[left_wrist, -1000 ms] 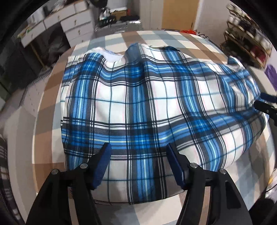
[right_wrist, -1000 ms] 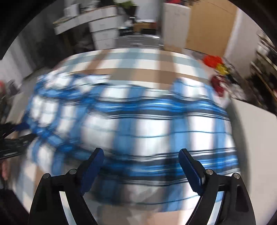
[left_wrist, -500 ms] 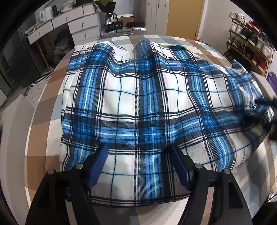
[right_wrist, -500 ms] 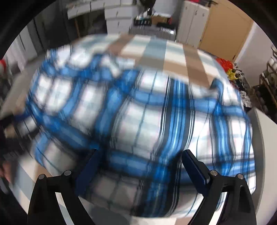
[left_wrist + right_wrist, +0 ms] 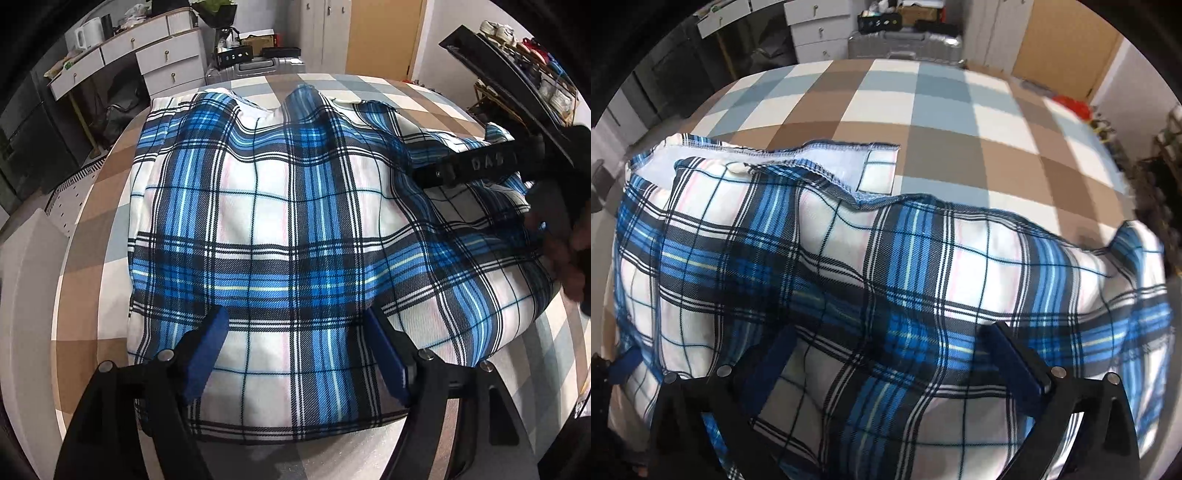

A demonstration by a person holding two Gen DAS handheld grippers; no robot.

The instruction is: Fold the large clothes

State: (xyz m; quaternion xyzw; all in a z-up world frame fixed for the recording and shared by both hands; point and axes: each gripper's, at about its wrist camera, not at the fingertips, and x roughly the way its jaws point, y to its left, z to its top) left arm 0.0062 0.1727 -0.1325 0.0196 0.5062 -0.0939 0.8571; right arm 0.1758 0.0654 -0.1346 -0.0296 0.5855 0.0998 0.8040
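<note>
the blue plaid garment (image 5: 280, 236) lies spread on the checkered bed cover (image 5: 942, 107), reaching its near edge. the left gripper (image 5: 295, 350) tilts steeply down over it, jaws apart. the right gripper (image 5: 894, 365) points down too, jaws opening, cloth between them ungripped.

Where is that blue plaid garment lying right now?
The blue plaid garment lies spread on the checked bed cover, filling the middle of both wrist views, directly under both pairs of jaws; white drawers stand beyond the bed's far edge.
</note>
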